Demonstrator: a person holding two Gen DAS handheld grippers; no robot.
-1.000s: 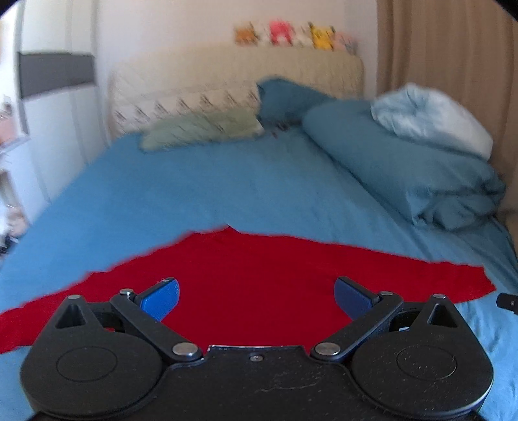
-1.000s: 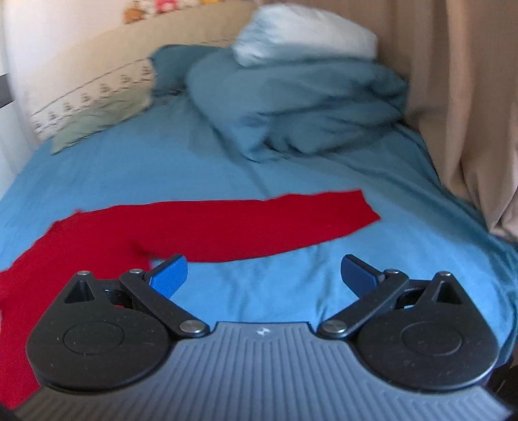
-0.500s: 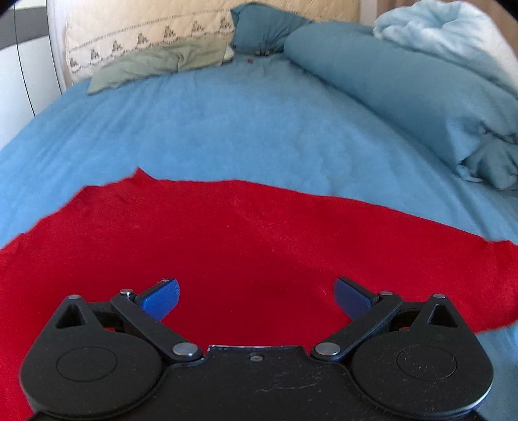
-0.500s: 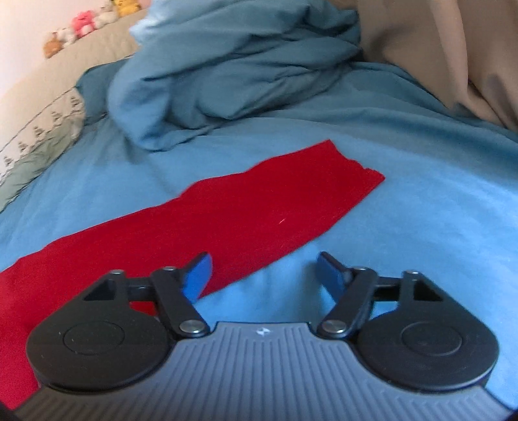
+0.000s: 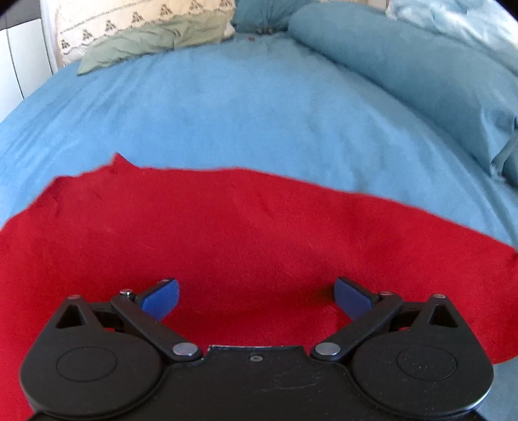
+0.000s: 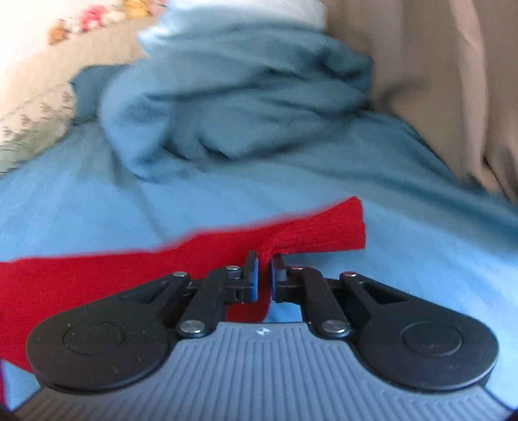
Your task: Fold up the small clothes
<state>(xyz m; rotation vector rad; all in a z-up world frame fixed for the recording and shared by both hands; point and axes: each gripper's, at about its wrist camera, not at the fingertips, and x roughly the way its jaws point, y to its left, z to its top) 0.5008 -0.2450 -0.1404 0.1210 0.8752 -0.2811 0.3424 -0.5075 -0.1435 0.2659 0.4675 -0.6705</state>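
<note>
The left gripper [image 5: 255,296] hangs with its blue pads spread wide over the red garment [image 5: 226,233], which lies flat on the blue bedsheet [image 5: 259,113]. The right gripper [image 6: 264,275], a small white logo on its grey housing, pinches the garment's bunched edge near its far end. Beyond lie a rumpled blue duvet [image 6: 233,97] and a patterned pillow [image 5: 145,16].

Blue bedsheet [image 5: 259,107]; rumpled duvet [image 6: 246,97]; beige curtain [image 6: 437,81]

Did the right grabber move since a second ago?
Yes. The right gripper went forward toward the duvet and shut on the red cloth.
</note>
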